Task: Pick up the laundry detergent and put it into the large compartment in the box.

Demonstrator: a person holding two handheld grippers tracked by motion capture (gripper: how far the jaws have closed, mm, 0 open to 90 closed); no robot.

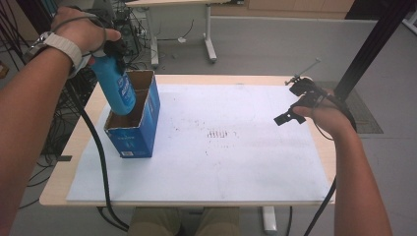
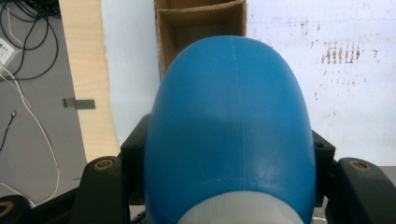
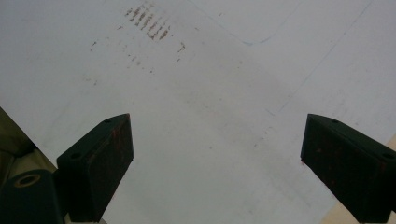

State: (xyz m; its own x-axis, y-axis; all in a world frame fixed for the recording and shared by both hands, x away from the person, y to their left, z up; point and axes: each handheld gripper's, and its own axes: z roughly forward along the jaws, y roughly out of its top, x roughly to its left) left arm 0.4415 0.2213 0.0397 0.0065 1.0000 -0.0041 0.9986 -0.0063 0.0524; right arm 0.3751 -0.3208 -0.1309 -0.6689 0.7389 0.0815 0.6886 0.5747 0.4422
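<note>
The blue bottle (image 1: 116, 86) hangs base-down over the near compartment of the box (image 1: 140, 129), by the table's (image 1: 88, 113) left edge. My left gripper (image 1: 112, 49) pinches it near the neck. I judge I'm mid-insertion; next I lower it straight, clear of the divider, then release. My right gripper (image 1: 295, 111) idles spread above the right edge.

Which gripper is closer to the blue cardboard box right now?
Left. The left gripper holds a blue bottle just above the cardboard box; the right gripper hangs open far across the white mat.
</note>
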